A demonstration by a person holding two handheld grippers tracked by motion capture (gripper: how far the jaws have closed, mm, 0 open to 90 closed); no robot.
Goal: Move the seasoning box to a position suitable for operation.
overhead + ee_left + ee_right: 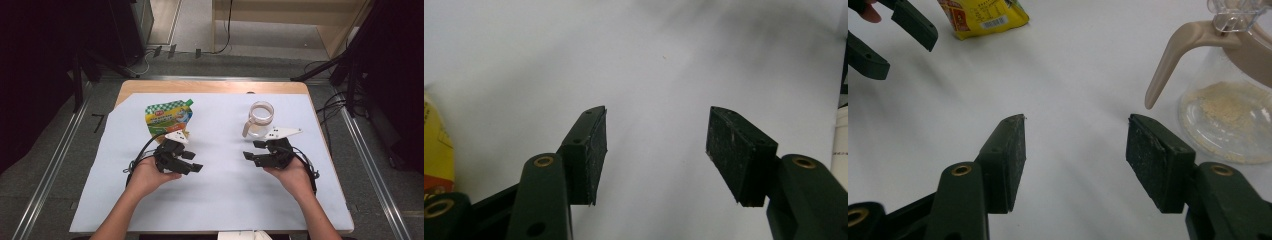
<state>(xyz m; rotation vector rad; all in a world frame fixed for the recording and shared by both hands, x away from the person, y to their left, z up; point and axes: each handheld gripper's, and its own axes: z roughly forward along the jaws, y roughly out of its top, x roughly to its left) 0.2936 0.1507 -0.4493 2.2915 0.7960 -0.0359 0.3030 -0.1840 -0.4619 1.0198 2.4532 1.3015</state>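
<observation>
Toward the desk's (220, 210) far left corner lies a green-and-yellow spouted pouch (168, 118), flat on the white sheet. Just nearer the front edge, the left tongs (194, 161) hover with jaws apart, nothing between them. Facing them across the desk's middle, the right tongs (252, 150) stand equally open and empty. Just beyond these, toward the far right corner, a clear jug (260, 120) with a beige handle stands upright, holding pale powder.

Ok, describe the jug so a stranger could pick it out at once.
On the white sheet covering the table, look at the far right part, just beyond the right gripper. The jug is clear, with a beige handle and pale powder at its bottom, unlike the flat green-and-yellow pouch opposite.
</observation>
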